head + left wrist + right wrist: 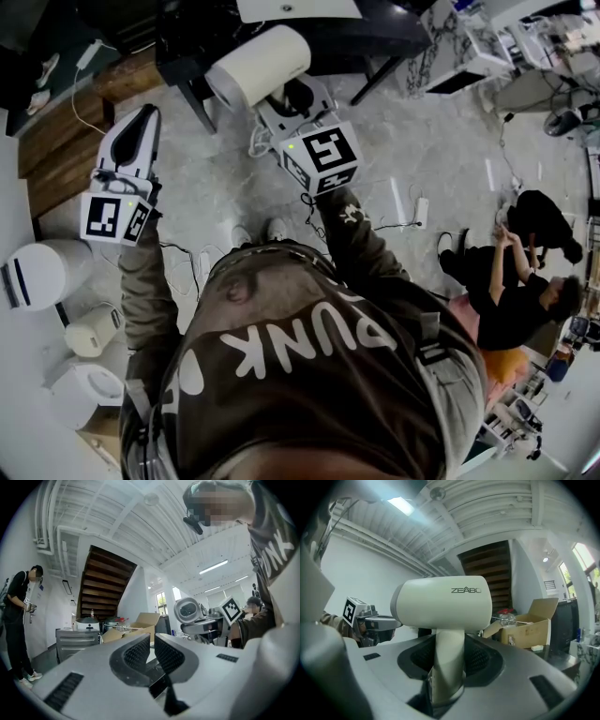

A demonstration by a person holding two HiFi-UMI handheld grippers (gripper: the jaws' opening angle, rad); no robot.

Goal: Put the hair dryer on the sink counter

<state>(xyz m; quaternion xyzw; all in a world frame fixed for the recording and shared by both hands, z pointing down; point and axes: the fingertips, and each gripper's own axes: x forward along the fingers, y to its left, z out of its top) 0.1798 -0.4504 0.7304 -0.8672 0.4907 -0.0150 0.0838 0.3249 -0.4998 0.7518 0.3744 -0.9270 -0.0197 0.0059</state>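
Note:
A white hair dryer with a fat round barrel is held up above the floor, its handle clamped between the dark pads of my right gripper. In the right gripper view the barrel fills the middle, above the jaws. My left gripper hangs at the left, its jaws drawn together to a narrow slit with nothing in them. In the left gripper view the hair dryer and the right gripper's marker cube show to the right. I cannot pick out a sink counter in any view.
A dark table stands ahead. White appliances line the left wall beside wooden steps. A person sits on the marble floor at the right, near cables and a power strip. Another person stands by the staircase. A cardboard box lies further off.

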